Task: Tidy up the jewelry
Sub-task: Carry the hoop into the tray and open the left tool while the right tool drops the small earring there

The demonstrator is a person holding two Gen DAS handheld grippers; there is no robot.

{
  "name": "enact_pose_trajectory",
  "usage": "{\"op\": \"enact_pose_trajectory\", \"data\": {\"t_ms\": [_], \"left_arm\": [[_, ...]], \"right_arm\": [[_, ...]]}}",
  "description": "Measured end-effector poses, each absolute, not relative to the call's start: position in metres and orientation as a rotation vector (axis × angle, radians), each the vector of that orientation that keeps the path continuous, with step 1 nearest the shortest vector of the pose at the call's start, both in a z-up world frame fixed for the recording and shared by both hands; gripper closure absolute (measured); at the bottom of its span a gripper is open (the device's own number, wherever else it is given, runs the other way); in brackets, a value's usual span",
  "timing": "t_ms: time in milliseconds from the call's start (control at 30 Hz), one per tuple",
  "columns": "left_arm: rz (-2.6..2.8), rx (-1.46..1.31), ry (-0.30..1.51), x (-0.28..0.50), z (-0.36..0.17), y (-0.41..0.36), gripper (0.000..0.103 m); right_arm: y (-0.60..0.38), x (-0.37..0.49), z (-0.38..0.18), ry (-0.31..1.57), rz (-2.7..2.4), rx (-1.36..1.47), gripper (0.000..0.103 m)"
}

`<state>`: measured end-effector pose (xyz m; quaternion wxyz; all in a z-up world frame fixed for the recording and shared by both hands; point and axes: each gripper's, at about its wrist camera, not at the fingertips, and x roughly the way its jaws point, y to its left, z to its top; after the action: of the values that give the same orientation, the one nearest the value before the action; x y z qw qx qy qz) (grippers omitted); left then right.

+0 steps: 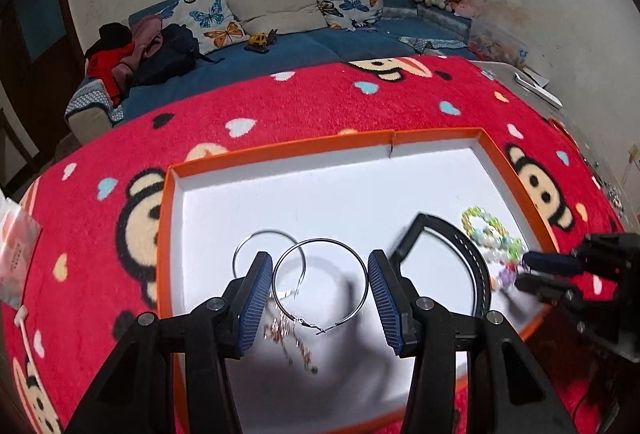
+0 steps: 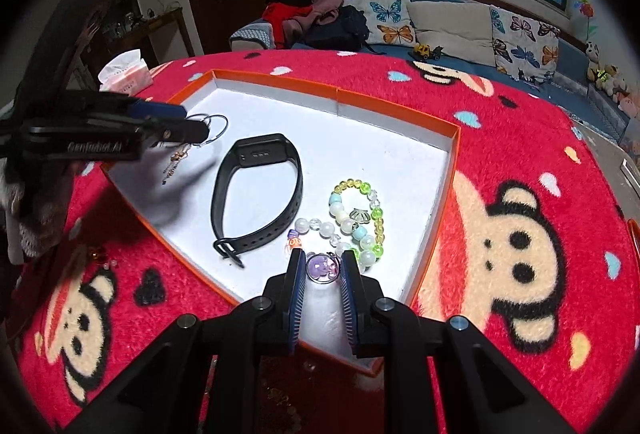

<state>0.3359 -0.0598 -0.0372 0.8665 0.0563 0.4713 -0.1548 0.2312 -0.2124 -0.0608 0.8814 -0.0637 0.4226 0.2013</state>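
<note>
**Gripping jewelry at the orange tray [image 2: 450, 170]**

Holding left gripper [image 1: 319, 257] over the tray's left end, fingers half apart and seemingly clamped across the larger of two hoop earrings [image 1: 320, 240]. Dangling a thin chain [image 1: 286, 338] beneath, blurred. Leaving black watch band [image 2: 296, 170] lying mid-tray. Resting bead bracelet [image 2: 376, 218] toward the tray's right wall. Pinching right gripper [image 2: 322, 254] nearly closed on the bracelet's purple charm [image 2: 322, 268] at the tray's near corner.
</note>
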Motion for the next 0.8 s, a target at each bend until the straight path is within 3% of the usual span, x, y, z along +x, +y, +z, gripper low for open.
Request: {"op": "enact_pose_trajectory", "data": {"t_ms": [500, 800], "left_arm": [[-0.305, 0.115, 1.031, 0.370, -0.059, -0.078, 0.050], [-0.292, 0.112, 1.036, 0.368, -0.057, -0.078, 0.042]], "right_arm": [[-0.212, 0.233, -0.063, 0.882, 0.428, -0.128, 0.082], [-0.213, 0.235, -0.061, 0.892, 0.424, -0.123, 0.082]]}}
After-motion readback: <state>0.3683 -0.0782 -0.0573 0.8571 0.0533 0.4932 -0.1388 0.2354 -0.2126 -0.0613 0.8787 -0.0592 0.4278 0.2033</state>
